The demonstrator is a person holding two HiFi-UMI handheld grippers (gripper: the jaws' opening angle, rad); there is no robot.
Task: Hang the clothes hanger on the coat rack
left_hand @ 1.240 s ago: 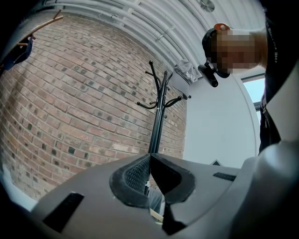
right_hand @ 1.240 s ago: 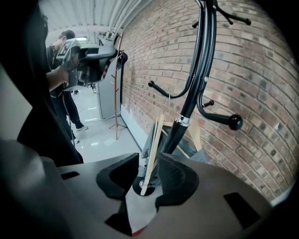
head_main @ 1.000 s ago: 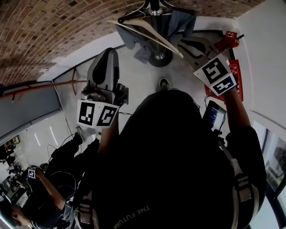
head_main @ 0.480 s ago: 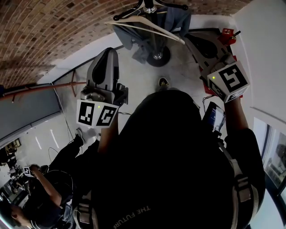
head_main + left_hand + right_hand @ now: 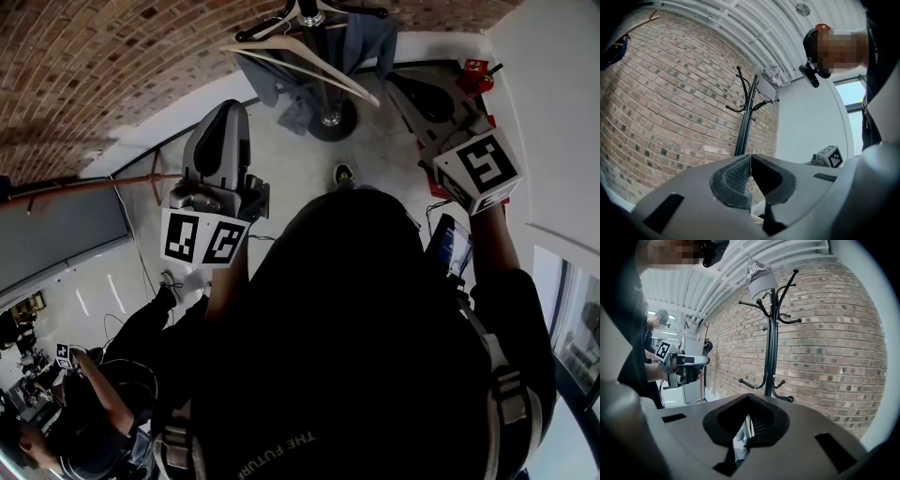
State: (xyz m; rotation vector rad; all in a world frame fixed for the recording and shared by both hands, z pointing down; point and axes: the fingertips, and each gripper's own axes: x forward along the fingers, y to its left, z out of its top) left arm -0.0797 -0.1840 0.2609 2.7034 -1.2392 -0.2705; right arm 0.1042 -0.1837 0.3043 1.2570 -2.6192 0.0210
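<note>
pale clothes hanger (image 5: 339, 72) hangs on the black coat rack (image 5: 771, 333).

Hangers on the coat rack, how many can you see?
1. A pale hanger hangs on the coat rack at the top of the head view, beside a blue-grey garment; that garment may hide another.

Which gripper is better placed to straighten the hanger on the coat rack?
Probably right: the right gripper lies close to the hanger on the coat rack; the left gripper is farther off. Both are shut, empty.
</note>
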